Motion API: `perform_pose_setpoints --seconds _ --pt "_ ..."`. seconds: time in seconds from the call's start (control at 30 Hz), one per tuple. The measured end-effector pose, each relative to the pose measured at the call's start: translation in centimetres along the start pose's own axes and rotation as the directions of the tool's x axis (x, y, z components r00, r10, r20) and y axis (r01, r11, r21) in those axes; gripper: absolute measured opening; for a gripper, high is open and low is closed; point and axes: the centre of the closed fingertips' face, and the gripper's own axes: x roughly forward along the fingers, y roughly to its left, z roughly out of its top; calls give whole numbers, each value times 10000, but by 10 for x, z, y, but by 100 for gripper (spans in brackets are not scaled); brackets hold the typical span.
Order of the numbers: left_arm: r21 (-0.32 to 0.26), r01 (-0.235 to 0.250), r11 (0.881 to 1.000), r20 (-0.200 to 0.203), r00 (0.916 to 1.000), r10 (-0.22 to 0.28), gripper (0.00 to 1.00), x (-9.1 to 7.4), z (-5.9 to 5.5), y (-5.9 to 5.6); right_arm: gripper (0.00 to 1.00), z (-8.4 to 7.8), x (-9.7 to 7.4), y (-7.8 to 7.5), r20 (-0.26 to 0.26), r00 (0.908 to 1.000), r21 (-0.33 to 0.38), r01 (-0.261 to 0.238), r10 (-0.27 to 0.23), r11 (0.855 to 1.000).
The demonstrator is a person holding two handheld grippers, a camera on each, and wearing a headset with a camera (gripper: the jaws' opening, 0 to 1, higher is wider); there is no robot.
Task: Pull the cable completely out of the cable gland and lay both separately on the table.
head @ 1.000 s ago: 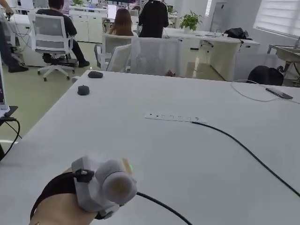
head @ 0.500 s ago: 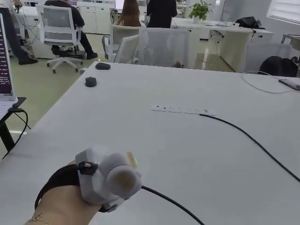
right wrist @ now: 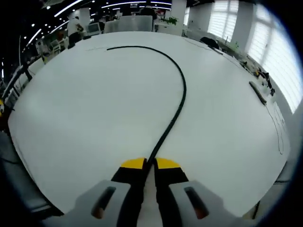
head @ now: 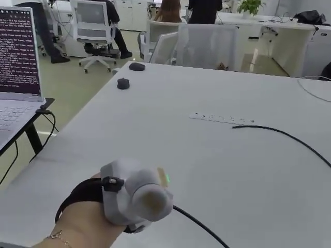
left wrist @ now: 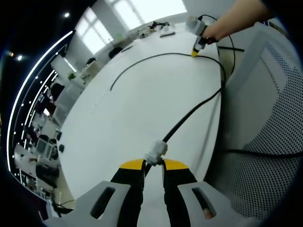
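Note:
In the left gripper view, a small white cable gland (left wrist: 156, 150) sits on a black cable (left wrist: 189, 120). My left gripper (left wrist: 153, 164) is shut on the gland just above the white table (left wrist: 132, 104). The cable runs along the table's edge to my right gripper (left wrist: 195, 47), held in a hand far off. In the right gripper view, my right gripper (right wrist: 149, 165) is shut on the cable (right wrist: 179, 101), which curves away across the table. In the head view, the left gripper (head: 137, 199) is low at the near left with the cable (head: 282, 135) trailing from it; its jaws are hidden.
A white power strip (head: 220, 119) lies mid-table near the cable's far end. Two dark mice (head: 123, 83) rest at the far left corner. An open laptop (head: 18, 67) stands left of the table. A mesh chair (left wrist: 265, 118) is at the near edge.
The head camera has swung left and down, bringing the laptop into view. The gripper in the hand stays at about the same spot on the table, and the cable lies as before.

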Motion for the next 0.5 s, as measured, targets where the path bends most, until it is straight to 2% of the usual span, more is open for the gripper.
perform_pose_setpoints --seconds 0.07,0.1,0.13,0.17,0.23,0.27,0.37,0.4,0.43,0.47,0.5 --pt "-25 8 10000 6 10000 -8 15 0 0 0 5 18 11 28 59 9985 -747 -544 550 9957" --pt "-23 6 10000 -5 10000 -6 15 0 0 0 5 29 17 46 163 9950 -1073 -962 985 9896" --pt "-26 14 10000 -27 10000 -14 15 0 -1 0 5 35 20 58 227 9918 -1212 -1224 1261 9850" --pt "-24 21 10000 -49 10000 -21 15 1 -1 0 4 43 25 76 292 9856 -1400 -1612 1668 9769" --pt "-2 21 10000 -93 10000 -21 15 1 -2 0 4 50 29 100 228 9743 -1846 -2163 2242 9587" --pt "-8 16 10000 -100 9999 -16 15 1 -2 0 4 54 32 116 172 9647 -2228 -2527 2630 9415" --pt "-89 -3 10000 -100 9999 2 15 0 -3 1 3 60 34 152 16 9363 -3118 -3332 3511 8898" --pt "-152 17 9999 -86 10000 -19 15 0 -3 1 3 62 33 173 -155 9170 -3728 -3752 3986 8487" --pt "-145 15 9999 -83 10000 -16 15 1 -3 1 3 62 33 177 -172 9120 -3820 -3847 4098 8403" --pt "-109 4 9999 -84 10000 -5 15 1 -3 1 3 67 35 189 -288 8878 -4086 -4299 4594 8051" --pt "-61 5 10000 -100 9999 -5 15 1 -3 0 3 67 33 197 -373 8723 -4203 -4563 4876 7843"
